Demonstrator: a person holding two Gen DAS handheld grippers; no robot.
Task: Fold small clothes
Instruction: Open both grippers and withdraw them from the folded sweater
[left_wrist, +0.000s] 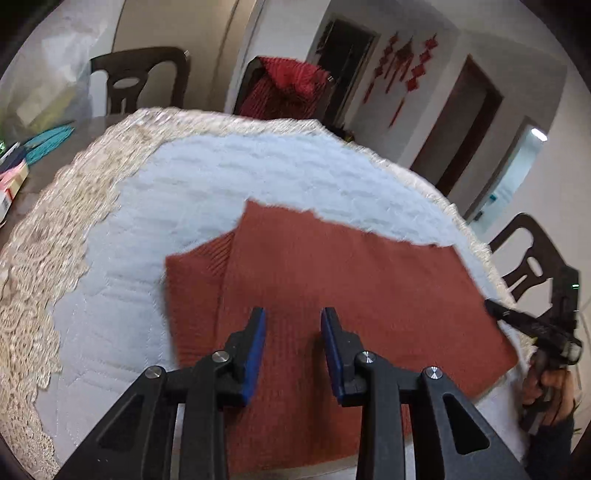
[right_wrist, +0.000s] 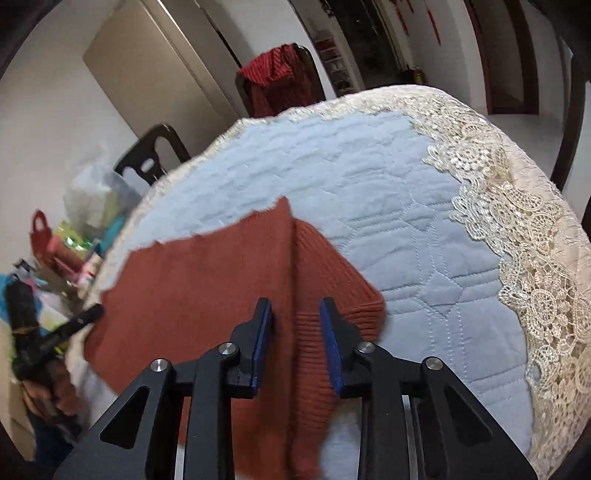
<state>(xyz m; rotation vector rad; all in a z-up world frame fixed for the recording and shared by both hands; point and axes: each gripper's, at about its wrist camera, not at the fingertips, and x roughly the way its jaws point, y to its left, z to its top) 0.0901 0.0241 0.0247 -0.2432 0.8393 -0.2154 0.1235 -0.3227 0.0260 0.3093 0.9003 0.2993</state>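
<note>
Blue-padded fingers (left_wrist: 258, 350) of the left gripper (left_wrist: 293, 317) filled the bottom of the left wrist view, jaws spread with nothing between them; directly beneath and beyond them lay the rust-red knitted garment (left_wrist: 332, 288), spread flat on the quilted blue cloth (left_wrist: 221, 173) that covered the table, a lace border (left_wrist: 55, 221) running round its edge; a ribbed part of the garment showed at the left, with a plain panel lying over it, so at least one fold looked already made; whether the tips touched the knit could not be told; at the far right the other tool (left_wrist: 532, 325) showed, held in a hand (left_wrist: 550, 387) beside the garment's edge.

From the right wrist view, the right gripper (right_wrist: 295, 314) likewise hung with its jaws apart and empty, the blue pads (right_wrist: 334, 347) straddling the line where the plain panel met the ribbed strip; the garment (right_wrist: 207, 291) stretched away to the left, the quilted cloth (right_wrist: 388, 192) bare beyond it; the piece judged partly folded, with a further fold and squaring up probably left; a red cloth draped over a chair (right_wrist: 280, 81) stood past the table.
</note>
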